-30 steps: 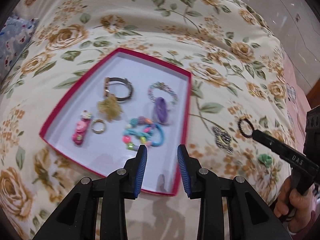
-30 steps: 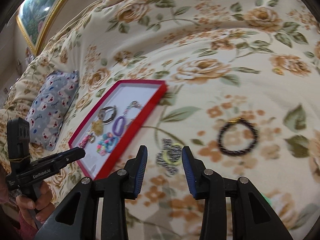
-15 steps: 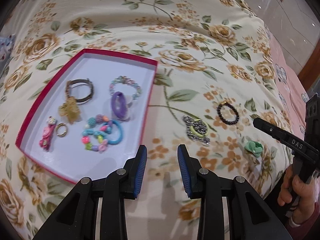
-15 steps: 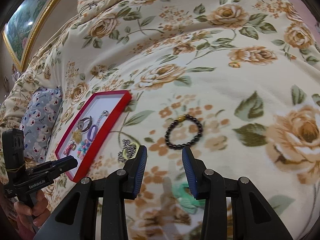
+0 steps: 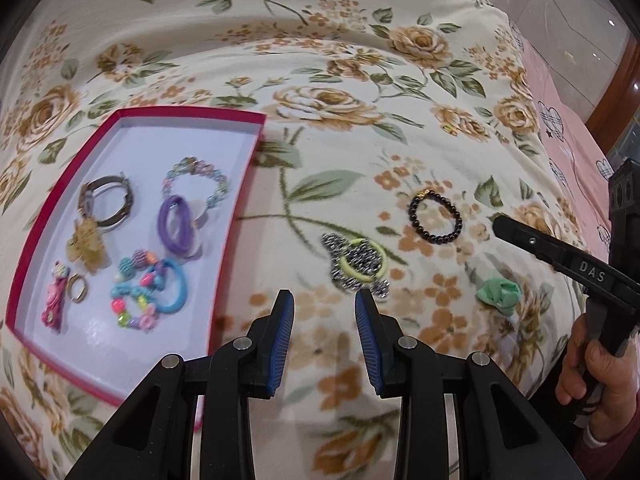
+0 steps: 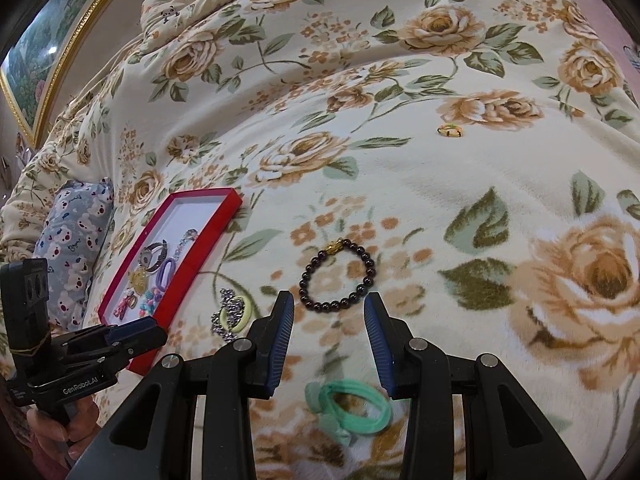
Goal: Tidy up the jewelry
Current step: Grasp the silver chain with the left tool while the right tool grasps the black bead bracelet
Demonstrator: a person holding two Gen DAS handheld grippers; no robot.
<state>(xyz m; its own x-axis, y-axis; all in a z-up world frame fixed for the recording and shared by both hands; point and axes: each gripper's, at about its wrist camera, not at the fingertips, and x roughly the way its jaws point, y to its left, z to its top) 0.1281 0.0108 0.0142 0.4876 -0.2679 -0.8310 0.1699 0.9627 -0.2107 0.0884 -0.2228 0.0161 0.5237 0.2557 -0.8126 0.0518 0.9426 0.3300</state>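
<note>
A red-rimmed tray (image 5: 236, 208) (image 6: 200, 264) lies on the floral blanket and holds several hair ties, bracelets and clips. Loose on the blanket to its right lie a silver chain with a yellow hair tie (image 5: 358, 262) (image 6: 232, 314), a dark bead bracelet (image 5: 435, 218) (image 6: 338, 276) and a green hair tie (image 5: 499, 293) (image 6: 348, 404). My left gripper (image 5: 324, 308) hangs open just short of the chain, nothing between its fingers. My right gripper (image 6: 328, 310) is open too, above the green tie and just below the bead bracelet. A small yellow ring (image 6: 451, 131) lies farther off.
The floral blanket (image 5: 340, 80) covers the whole bed. A blue patterned pillow (image 6: 76, 224) lies left of the tray. A gold-framed picture (image 6: 48, 52) hangs at the far left. A pink sheet (image 5: 560, 128) shows at the bed's right edge.
Both grippers have shifted right across the blanket, away from the tray. The chain now sits ahead of the left gripper, and the bead bracelet and green tie now lie at the right gripper.
</note>
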